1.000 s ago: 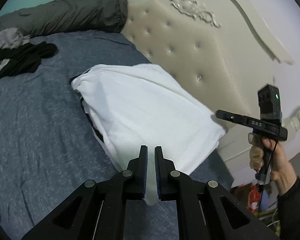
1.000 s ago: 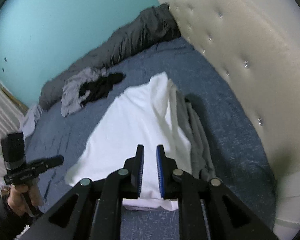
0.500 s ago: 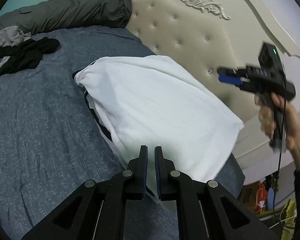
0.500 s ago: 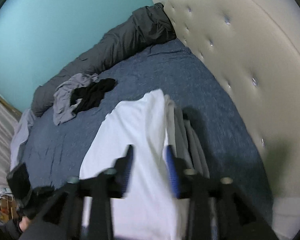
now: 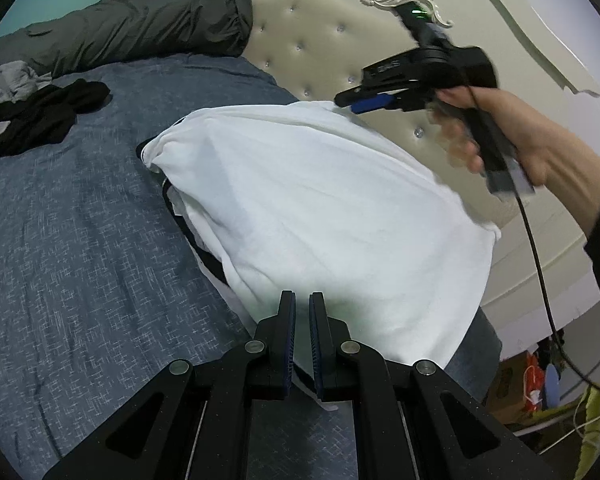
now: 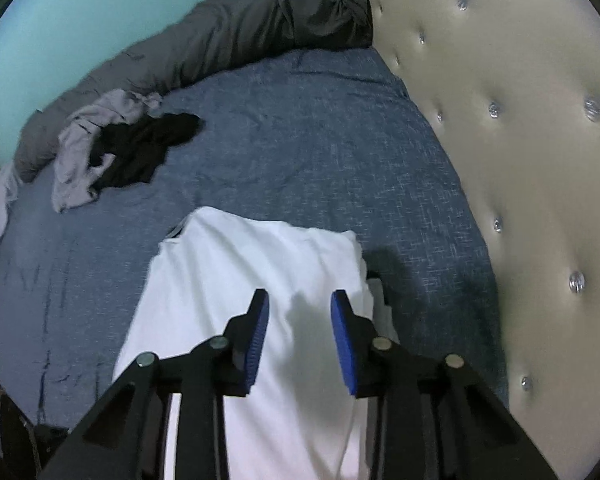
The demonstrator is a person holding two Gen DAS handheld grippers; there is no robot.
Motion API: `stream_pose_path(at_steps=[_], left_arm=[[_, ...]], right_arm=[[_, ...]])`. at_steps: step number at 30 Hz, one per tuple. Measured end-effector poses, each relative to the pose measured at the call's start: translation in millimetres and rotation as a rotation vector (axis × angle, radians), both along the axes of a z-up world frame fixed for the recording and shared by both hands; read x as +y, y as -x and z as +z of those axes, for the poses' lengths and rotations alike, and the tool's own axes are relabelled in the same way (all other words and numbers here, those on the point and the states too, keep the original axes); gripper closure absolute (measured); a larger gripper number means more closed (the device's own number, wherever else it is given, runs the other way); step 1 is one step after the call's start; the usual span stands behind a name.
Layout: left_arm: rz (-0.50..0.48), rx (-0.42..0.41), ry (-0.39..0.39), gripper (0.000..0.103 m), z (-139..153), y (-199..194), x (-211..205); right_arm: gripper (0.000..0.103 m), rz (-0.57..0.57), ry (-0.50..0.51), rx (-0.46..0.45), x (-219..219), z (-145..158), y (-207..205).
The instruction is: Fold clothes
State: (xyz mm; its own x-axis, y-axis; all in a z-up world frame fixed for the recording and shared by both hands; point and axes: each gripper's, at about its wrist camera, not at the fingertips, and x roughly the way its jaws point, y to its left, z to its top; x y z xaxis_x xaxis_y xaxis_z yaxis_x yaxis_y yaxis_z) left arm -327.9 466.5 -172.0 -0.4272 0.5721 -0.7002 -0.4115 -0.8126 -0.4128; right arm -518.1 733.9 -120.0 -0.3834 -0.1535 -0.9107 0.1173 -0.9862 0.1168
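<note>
Having let go and spread wide above the white garment (image 6: 236, 304), right gripper (image 6: 300, 328) is hovering while left gripper (image 5: 302, 320) is pinching its near edge mid-fold, needing laying flat next.

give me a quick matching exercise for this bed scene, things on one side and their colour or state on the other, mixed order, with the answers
Things:
1. left gripper
2. right gripper
3. sheet
4. headboard

States or colours:
A. cream, tufted
B. open above the shirt
C. shut on the white shirt
D. blue

Pairs: 1-C, 2-B, 3-D, 4-A
</note>
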Motion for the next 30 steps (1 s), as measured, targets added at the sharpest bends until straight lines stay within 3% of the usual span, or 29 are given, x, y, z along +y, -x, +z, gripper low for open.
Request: stream_pose_path(at_steps=[2, 5, 9, 13, 21, 30], left_arm=[[-0.003, 0.004, 0.005, 0.096, -1.2, -2.0, 1.2], [-0.002, 0.006, 0.007, 0.096, -1.9, -3.4, 0.6], [0.004, 0.001, -0.006, 0.096, -3.5, -3.8, -0.6], [0.004, -0.002, -0.01, 0.096, -3.6, -4.6, -0.8], [0.008, -0.008, -0.01, 0.096, -2.9, -4.6, -2.4], [0.023, 0.004, -0.009, 0.096, 7.5, -5.0, -6.2]], right_arm=[[0.082, 0.001, -0.015, -0.012, -2.9, -6.1, 5.4], [0.1, 0.006, -0.025, -0.017, -6.4, -13.0, 9.6], [0.101, -0.036, -0.056, 0.01, 2.0, -13.6, 11.6], [0.101, -0.164, -0.087, 0.058, 24.5, -10.7, 12.0], [0.1, -0.175, -0.027, 0.03, 31.2, -16.4, 12.6], [0.091, -0.119, 0.044, 0.061, 39.9, 16.6, -22.7]])
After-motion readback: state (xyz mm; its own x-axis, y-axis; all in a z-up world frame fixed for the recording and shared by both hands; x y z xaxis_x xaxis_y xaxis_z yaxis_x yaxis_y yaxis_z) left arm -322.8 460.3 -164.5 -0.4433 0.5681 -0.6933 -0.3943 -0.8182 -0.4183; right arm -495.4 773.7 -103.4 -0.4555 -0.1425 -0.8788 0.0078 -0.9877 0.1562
